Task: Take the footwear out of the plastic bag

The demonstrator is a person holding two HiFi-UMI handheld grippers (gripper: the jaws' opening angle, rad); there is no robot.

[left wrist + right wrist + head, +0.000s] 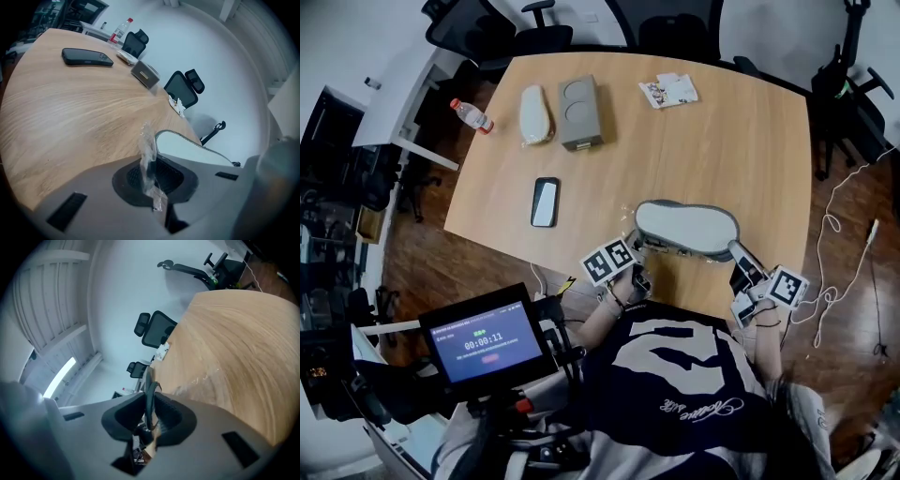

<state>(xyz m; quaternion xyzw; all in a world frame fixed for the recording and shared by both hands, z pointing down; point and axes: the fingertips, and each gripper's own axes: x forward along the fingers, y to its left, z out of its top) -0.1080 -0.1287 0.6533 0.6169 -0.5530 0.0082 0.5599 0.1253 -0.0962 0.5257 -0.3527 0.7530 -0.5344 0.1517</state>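
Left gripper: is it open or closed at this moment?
Closed. In its own view the left gripper has its pads pressed together on a thin strip of the clear plastic bag, just beside the shoe.

A wooden table (741,159) stood before me, carrying a black phone (545,202), a grey box (579,112) with two round hollows beside a white pouch (534,115), and printed cards (668,90), with a red-capped bottle (472,115) by its left edge and office chairs (675,28) beyond.

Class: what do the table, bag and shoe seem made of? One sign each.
The table: wood or wood-look laminate, matte; grain lines show.
The bag: thin clear plastic film; glossy, crumpled, see-through.
The shoe: pale matte sole, perhaps foam or rubber, with grey fabric-like edging.
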